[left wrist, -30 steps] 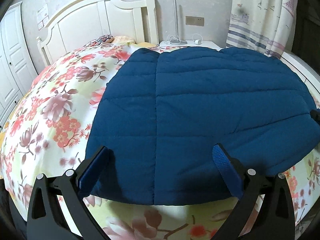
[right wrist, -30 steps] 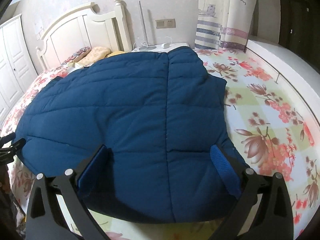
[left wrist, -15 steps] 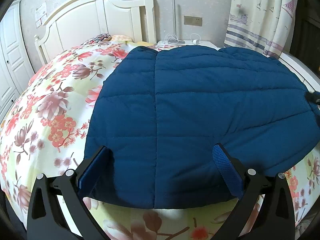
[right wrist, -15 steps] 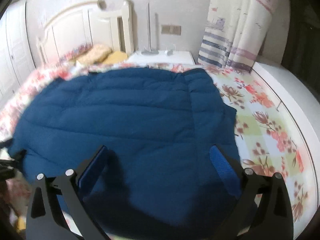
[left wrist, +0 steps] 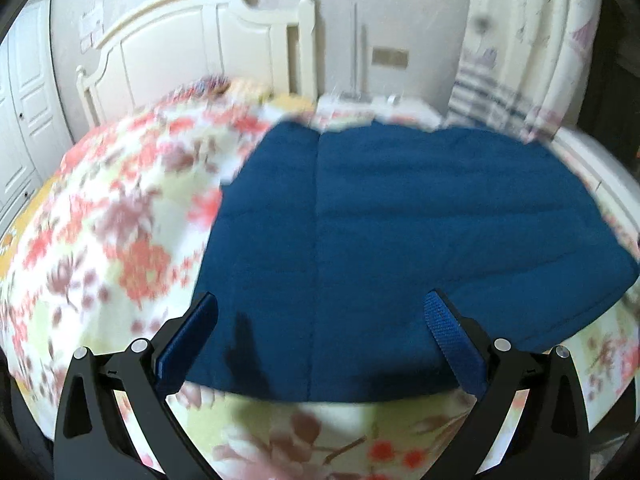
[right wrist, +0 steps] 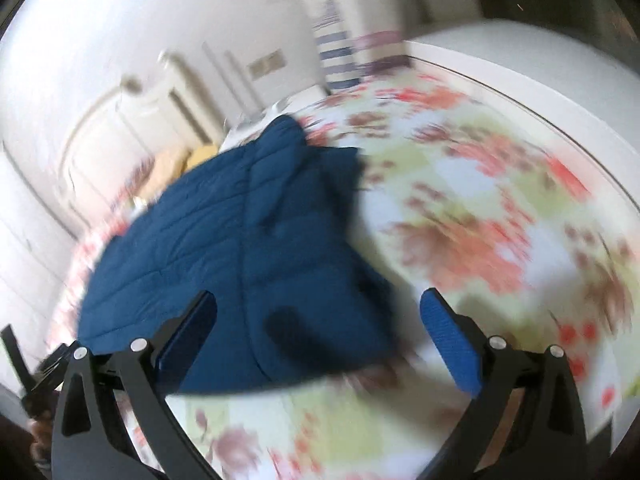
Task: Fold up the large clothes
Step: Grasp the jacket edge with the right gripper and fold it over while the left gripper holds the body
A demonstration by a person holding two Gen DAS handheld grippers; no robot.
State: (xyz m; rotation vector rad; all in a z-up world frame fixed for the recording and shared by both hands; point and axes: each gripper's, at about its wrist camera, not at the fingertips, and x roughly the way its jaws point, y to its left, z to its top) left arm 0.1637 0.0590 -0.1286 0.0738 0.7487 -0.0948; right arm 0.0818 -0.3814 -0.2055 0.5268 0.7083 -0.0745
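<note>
Nearest, the left gripper (left wrist: 320, 312) hangs with fingers spread wide over the near hem of the blue quilted jacket (left wrist: 400, 220), gripping nothing; the right gripper (right wrist: 318, 308) is equally spread above the jacket's corner. The jacket lies flat on the floral bedspread (left wrist: 112, 220). Beyond stands a white headboard (left wrist: 192, 44).

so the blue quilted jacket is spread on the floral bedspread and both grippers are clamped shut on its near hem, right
Not quite. The blue quilted jacket does lie spread on the floral bedspread, but neither gripper is shut on it. The left wrist view shows the left gripper open above the near hem, and the right wrist view shows the right gripper open too, holding nothing.
</note>
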